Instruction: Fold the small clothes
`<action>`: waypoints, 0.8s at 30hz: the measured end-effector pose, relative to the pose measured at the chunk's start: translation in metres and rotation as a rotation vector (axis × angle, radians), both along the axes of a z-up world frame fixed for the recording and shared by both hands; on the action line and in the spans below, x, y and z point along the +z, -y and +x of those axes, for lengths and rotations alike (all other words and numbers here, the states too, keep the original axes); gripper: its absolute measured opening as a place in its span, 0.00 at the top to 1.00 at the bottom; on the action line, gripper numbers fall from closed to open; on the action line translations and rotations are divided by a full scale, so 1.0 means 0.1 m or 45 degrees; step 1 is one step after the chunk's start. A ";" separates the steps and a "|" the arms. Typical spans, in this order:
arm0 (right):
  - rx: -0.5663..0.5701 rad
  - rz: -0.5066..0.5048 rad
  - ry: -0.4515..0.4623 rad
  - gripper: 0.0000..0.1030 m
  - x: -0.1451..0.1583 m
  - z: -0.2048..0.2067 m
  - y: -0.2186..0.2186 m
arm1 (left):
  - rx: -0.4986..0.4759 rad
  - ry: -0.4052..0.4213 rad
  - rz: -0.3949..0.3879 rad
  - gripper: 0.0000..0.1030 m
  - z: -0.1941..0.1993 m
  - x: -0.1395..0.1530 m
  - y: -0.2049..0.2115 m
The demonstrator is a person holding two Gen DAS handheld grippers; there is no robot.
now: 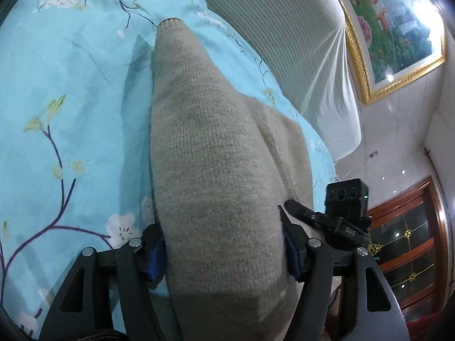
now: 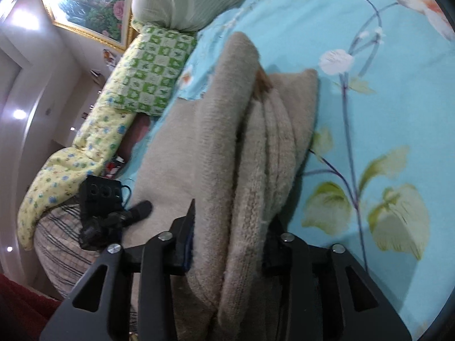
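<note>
A beige knit sweater (image 1: pixel 204 153) lies on a light blue floral bedsheet (image 1: pixel 71 91). My left gripper (image 1: pixel 224 253) is shut on a bunched part of it, and a sleeve stretches away toward its cuff (image 1: pixel 170 22). In the right wrist view my right gripper (image 2: pixel 227 244) is shut on stacked folds of the same sweater (image 2: pixel 256 142), near its ribbed edge. A small brown label (image 2: pixel 263 81) shows between the layers. Each gripper shows in the other's view, the right gripper (image 1: pixel 335 213) and the left gripper (image 2: pixel 113 207).
A striped white pillow (image 1: pixel 284 42) lies at the head of the bed. A green checked quilt (image 2: pixel 153 68) and a yellow floral blanket (image 2: pixel 71 164) lie along the bed's edge. A gold-framed painting (image 1: pixel 392 28) hangs on the wall. A dark wood cabinet (image 1: pixel 409 250) stands at right.
</note>
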State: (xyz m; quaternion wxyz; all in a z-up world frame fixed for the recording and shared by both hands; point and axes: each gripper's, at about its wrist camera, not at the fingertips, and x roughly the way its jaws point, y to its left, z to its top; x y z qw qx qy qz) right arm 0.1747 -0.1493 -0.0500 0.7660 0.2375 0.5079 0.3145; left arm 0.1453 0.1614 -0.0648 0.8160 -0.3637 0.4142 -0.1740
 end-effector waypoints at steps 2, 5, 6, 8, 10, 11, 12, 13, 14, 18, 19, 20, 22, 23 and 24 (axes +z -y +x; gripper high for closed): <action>-0.017 -0.018 -0.007 0.55 0.04 -0.01 0.02 | 0.002 -0.009 0.038 0.33 -0.02 0.04 -0.01; -0.034 -0.140 0.034 0.48 0.20 -0.04 0.03 | 0.021 -0.015 0.087 0.31 -0.04 0.13 -0.02; -0.039 -0.180 0.066 0.48 0.29 -0.06 0.02 | 0.030 -0.013 0.108 0.31 -0.05 0.19 -0.02; -0.073 -0.247 0.138 0.46 0.49 -0.09 0.09 | 0.051 0.010 0.178 0.33 -0.10 0.33 -0.07; -0.114 -0.259 0.186 0.45 0.63 -0.05 0.16 | 0.073 0.072 0.223 0.33 -0.14 0.48 -0.13; -0.126 -0.245 0.204 0.45 0.70 0.00 0.18 | 0.073 0.081 0.234 0.33 -0.11 0.52 -0.16; -0.121 -0.223 0.209 0.45 0.74 0.06 0.17 | 0.087 0.073 0.261 0.33 -0.01 0.56 -0.18; -0.112 -0.206 0.204 0.45 0.76 0.16 0.14 | 0.109 0.070 0.276 0.33 0.06 0.56 -0.21; -0.116 -0.218 0.200 0.45 0.75 0.23 0.09 | 0.123 0.055 0.280 0.33 0.15 0.54 -0.25; -0.132 -0.257 0.134 0.50 0.57 0.51 -0.07 | 0.131 -0.082 0.145 0.35 0.56 0.21 -0.41; -0.125 -0.242 0.130 0.73 0.53 0.56 -0.10 | 0.129 -0.093 0.139 0.40 0.61 0.18 -0.41; -0.122 -0.252 0.122 0.87 0.50 0.59 -0.13 | 0.121 -0.100 0.142 0.47 0.66 0.17 -0.40; -0.173 -0.182 0.158 0.89 0.54 0.59 -0.05 | 0.098 -0.085 0.195 0.47 0.73 0.26 -0.34; -0.201 -0.117 0.182 0.90 0.57 0.56 0.02 | 0.089 -0.070 0.230 0.47 0.75 0.32 -0.31; -0.242 -0.078 0.199 0.90 0.58 0.53 0.12 | 0.083 -0.062 0.268 0.47 0.76 0.35 -0.28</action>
